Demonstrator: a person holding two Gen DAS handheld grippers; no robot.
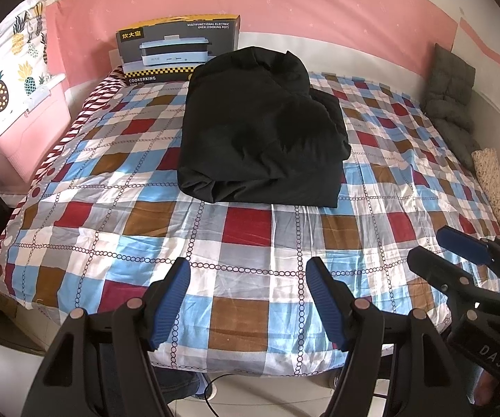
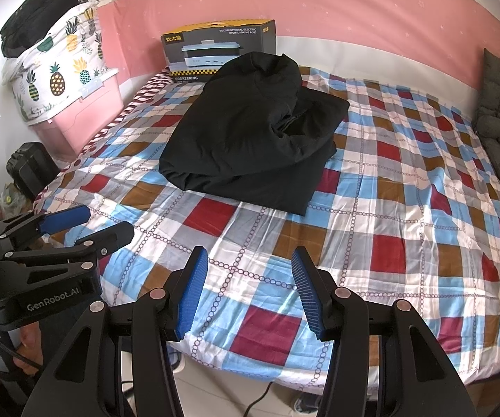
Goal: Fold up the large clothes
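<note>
Two grippers hang over the near edge of the bed [image 1: 76, 229], side by side and well short of the clothing. Left gripper [image 1: 248, 300] has its blue pads parted wide with only checked bedcover showing between them; it grips nothing. Right gripper [image 2: 246, 290] is likewise spread apart and empty, its pads apart over the cover near the bed's front edge.

Ahead of both grippers, well apart from their fingertips, the black garment [image 1: 260, 128] lies folded in a thick bundle on the middle of the bed, its near fold facing them. Between the grippers and that fold runs a broad strip of bare bedcover. To the right of the bundle the cover is open as far as the grey cushion [image 1: 451, 100] at the bed's right edge. Beyond the garment a cooker box [image 1: 177, 45] stands against the pink wall, just behind the bundle. Left of the bed, past its striped edge, sits a pink storage bin [image 2: 76, 121] with a pineapple-print bag [image 2: 55, 73] on top.
</note>
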